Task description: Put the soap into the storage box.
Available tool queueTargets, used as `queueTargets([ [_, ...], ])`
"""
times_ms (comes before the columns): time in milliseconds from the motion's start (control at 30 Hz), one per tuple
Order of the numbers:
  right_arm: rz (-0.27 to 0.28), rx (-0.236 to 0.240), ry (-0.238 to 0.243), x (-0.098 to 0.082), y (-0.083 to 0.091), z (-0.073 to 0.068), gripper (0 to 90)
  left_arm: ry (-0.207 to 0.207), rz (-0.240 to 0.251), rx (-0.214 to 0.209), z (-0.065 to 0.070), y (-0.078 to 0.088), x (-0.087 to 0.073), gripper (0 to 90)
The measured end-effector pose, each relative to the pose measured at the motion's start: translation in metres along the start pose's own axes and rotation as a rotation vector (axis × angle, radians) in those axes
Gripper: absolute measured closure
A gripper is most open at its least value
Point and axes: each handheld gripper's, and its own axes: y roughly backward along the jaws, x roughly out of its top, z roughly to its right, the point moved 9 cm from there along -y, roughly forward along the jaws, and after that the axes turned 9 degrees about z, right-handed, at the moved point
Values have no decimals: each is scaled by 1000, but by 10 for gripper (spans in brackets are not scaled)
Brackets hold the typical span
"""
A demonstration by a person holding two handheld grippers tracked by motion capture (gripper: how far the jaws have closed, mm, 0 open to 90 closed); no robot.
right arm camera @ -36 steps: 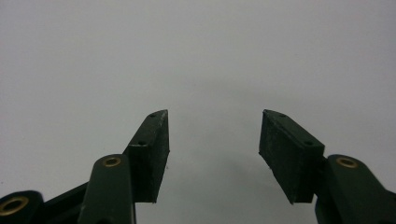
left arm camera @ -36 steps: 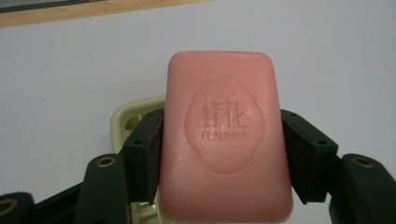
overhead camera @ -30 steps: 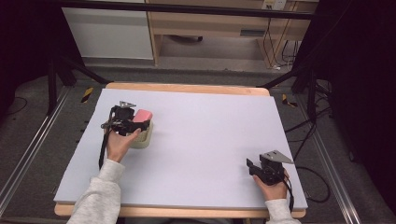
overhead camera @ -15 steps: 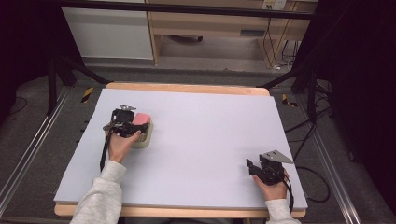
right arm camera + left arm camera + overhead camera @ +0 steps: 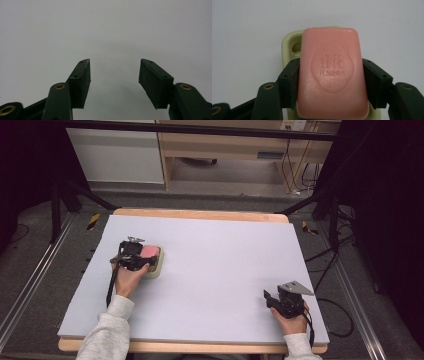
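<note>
Left tool (image 5: 331, 82) clamped on the soap (image 5: 331, 75), one pad on each long side, so grip runs across the short width and the bar's long axis points straight out ahead along the jaws. Stamped face up, logo readable in the left gripper view. Soap sitting right over the dish (image 5: 289, 45), pale green rim peeking out at the far left corner and again under the near end. Lined up lengthwise with the dish, more or less. Hard to say if actually resting in it or hanging just above, probably touching but can't swear to it from this angle.

From the high view: dish (image 5: 156, 270) and soap (image 5: 150, 251) near the desk's (image 5: 225, 255) left edge, about halfway back, left tool (image 5: 134, 256) right on top. Right tool (image 5: 274, 299) way off near the front right corner, jaws spread wide, nothing between them, just bare desk ahead (image 5: 113, 72).

So the left hand clearly the nearer one, already on the thing. Next bit likely hinges on keeping the bar parallel to the dish.
</note>
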Motion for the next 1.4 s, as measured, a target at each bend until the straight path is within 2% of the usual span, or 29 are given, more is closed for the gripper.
queueTargets([
  [667, -2, -2, 8, -1, 0, 1, 426, -1, -22, 4, 1, -6, -7, 374],
  [967, 0, -4, 9, 0, -1, 0, 411, 9, -16, -3, 1, -6, -8, 372],
  [1100, 1, -4, 10, 0, 0, 0, 402, 1, -20, -3, 1, -5, -8, 370],
  [1167, 1, -5, 11, 0, 0, 0, 398, 3, -14, -6, 1, -5, -7, 353],
  [1200, 1, -5, 10, 0, 0, 0, 397, 4, 14, -9, 1, 0, -2, 325],
  [1400, 2, -5, 9, 0, 0, 0, 396, 1, 53, -15, 0, 13, 7, 318],
])
